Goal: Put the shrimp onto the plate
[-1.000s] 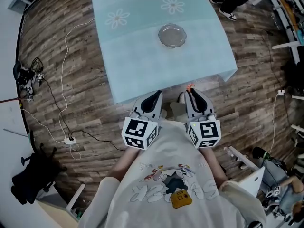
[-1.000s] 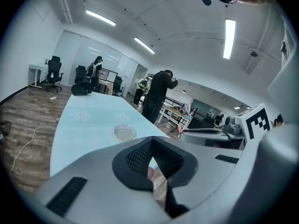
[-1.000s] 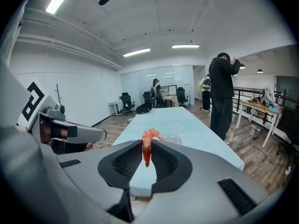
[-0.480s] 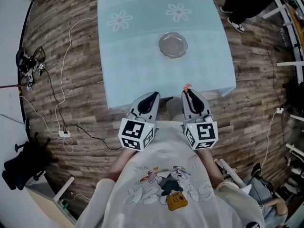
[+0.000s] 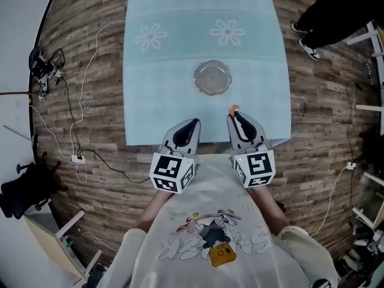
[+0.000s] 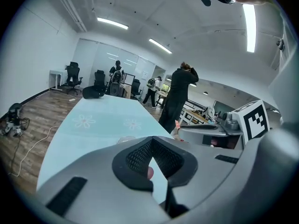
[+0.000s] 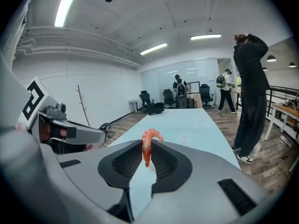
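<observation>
In the head view the shrimp (image 5: 233,108) shows only a pink tip, the rest hidden in the right gripper (image 5: 236,116) (which clamps it). A bystander (image 5: 342,11) is cut off at the edge.

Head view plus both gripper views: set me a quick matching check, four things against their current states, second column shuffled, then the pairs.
Things:
1. shrimp
2. plate
3. left gripper
4. right gripper

States:
A. empty, resting on the tablecloth
B. jaws together, no shrimp in them
C. pinched between two jaws, off the table
D. shut on the shrimp

Pairs: 1-C; 2-A; 3-B; 4-D
</observation>
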The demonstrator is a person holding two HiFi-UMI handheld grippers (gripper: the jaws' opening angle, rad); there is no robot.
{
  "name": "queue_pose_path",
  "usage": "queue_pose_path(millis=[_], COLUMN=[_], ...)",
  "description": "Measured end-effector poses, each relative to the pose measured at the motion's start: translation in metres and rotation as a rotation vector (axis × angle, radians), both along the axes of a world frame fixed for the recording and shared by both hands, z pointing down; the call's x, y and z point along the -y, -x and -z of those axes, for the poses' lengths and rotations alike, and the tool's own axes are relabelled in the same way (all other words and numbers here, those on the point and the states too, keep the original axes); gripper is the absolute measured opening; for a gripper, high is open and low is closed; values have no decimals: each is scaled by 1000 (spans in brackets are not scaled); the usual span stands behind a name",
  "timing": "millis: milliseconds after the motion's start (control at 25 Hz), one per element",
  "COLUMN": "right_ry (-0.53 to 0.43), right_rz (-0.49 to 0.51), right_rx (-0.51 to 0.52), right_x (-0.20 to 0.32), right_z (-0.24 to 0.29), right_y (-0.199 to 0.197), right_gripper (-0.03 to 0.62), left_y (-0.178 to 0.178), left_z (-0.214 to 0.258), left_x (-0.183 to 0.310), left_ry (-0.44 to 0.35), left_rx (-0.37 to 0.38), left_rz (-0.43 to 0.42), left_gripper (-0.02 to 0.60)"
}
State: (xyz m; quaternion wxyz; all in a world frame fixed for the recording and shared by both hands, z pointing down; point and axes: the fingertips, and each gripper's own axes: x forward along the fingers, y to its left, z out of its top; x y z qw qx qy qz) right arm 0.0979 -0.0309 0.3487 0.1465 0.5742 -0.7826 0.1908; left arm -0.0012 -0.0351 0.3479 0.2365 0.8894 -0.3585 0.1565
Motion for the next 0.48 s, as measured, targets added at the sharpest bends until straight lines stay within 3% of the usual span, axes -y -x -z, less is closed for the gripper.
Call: queue_pose_path(millis=[280, 480], right_ry=[-9, 19], right_rz=[117, 210], right_rx=[66, 56], right_x=[32, 47], right_z=[-7, -19], right_y=[-11, -15], right_gripper=[75, 75], left_y=[-21, -34], left_z=[-12, -20], left_x=[18, 25], left_ry=[28, 37], left_rx=[36, 58], left_rz=[78, 134], left_gripper=[8, 8])
